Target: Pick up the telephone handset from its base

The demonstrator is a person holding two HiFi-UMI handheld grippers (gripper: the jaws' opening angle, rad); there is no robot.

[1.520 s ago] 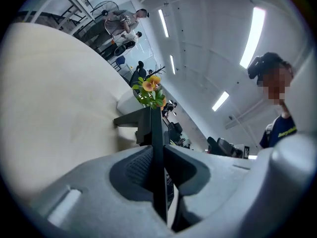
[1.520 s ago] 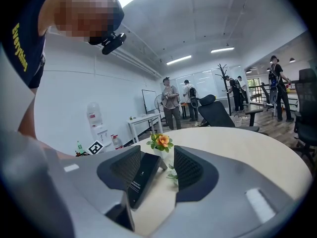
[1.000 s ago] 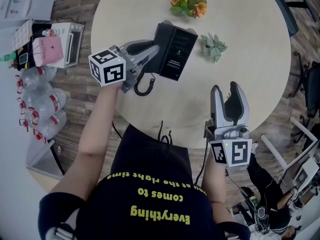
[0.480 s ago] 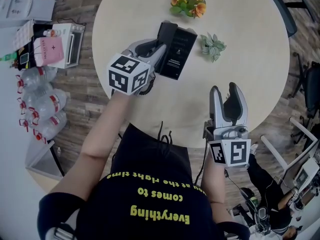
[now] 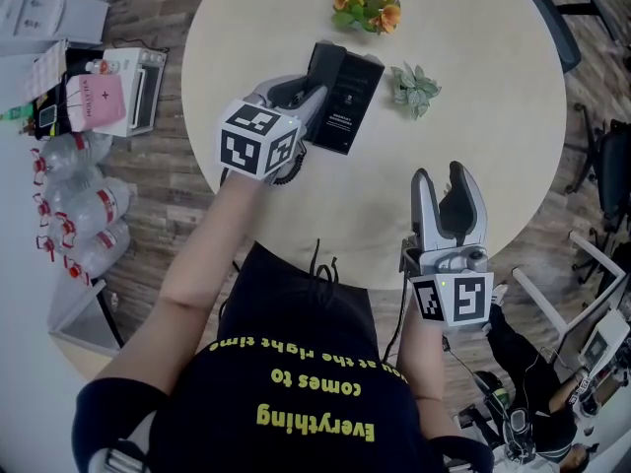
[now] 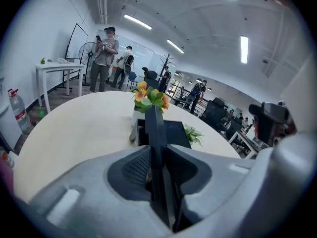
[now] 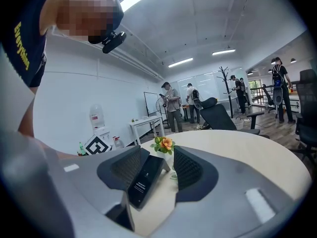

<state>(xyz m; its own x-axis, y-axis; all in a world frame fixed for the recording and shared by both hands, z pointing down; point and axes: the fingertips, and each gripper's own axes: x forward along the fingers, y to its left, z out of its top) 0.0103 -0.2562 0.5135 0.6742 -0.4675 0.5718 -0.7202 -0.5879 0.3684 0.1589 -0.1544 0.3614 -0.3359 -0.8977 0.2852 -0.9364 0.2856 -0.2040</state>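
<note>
In the left gripper view the lower end of the telephone handset (image 6: 154, 128) vanishes between the jaws of the left hand-held gripper (image 6: 156, 150), which have just been opening and sit against both its sides; the handset also blocks the middle of the telephone base (image 6: 171, 133) and the pot under the orange flowers (image 6: 148, 95). In the head view the marker cube (image 5: 258, 141) covers the hand that holds this gripper and the upper end of the coiled cord (image 5: 288, 171). White print on the base is too small to read, and the far rim of the surface (image 5: 493, 116) is cut off by the top edge
</note>
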